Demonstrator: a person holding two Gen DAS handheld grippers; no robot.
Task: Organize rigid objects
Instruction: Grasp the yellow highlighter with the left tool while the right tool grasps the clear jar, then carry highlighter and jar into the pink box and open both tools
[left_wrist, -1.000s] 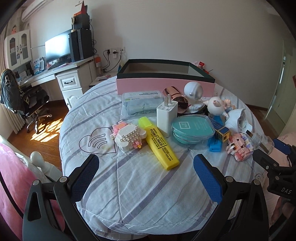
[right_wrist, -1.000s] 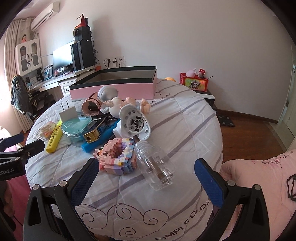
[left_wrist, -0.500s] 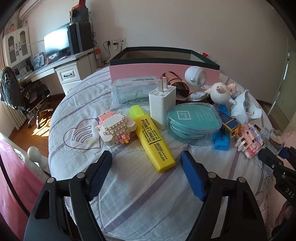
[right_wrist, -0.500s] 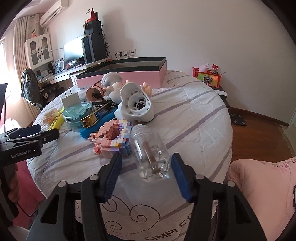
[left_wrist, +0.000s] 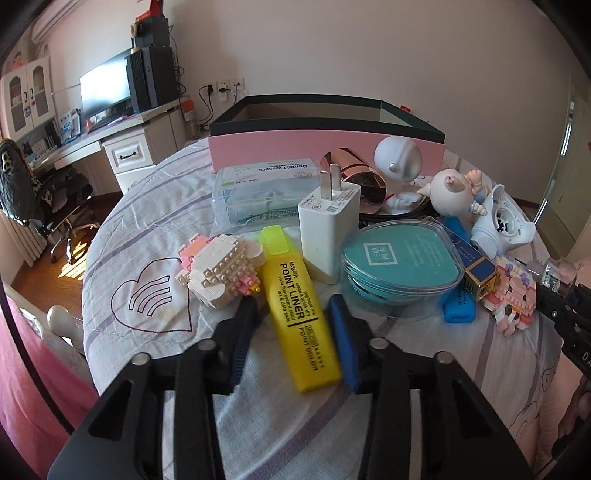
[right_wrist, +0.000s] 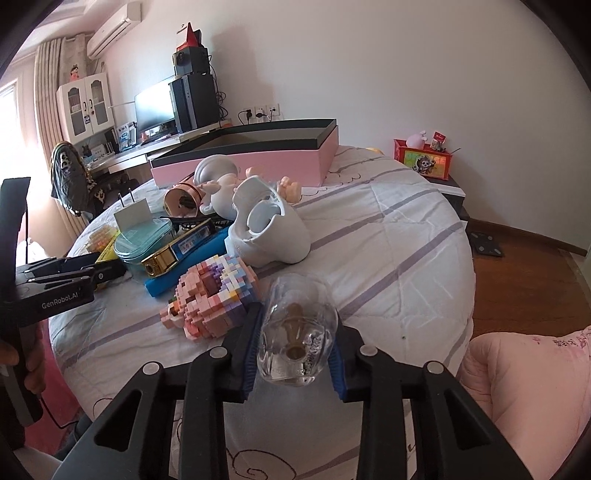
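Background only.
- Round table (right_wrist: 406, 236): white cloth with purple stripes; a heart outline (left_wrist: 147, 295) stitched on its left part.
- Far left: white desk (left_wrist: 122, 147) with drawers. A dark monitor (left_wrist: 105, 90) and a black computer tower (left_wrist: 155, 79) stand on it.
- White glass-door cabinet (right_wrist: 86, 107) left of the monitor; air conditioner (right_wrist: 114, 31) high on the wall above.
- Office chair (left_wrist: 55, 199) near the desk, dark patterned cover draped over its back.
- Wall sockets (left_wrist: 221, 86) with cables, right of the tower.
- Far right: red box (right_wrist: 424, 158) of small trinkets on a low stand against the wall.
- Wooden floor (right_wrist: 528, 280) at right.
- Pink bedding (right_wrist: 528, 391) at near right.
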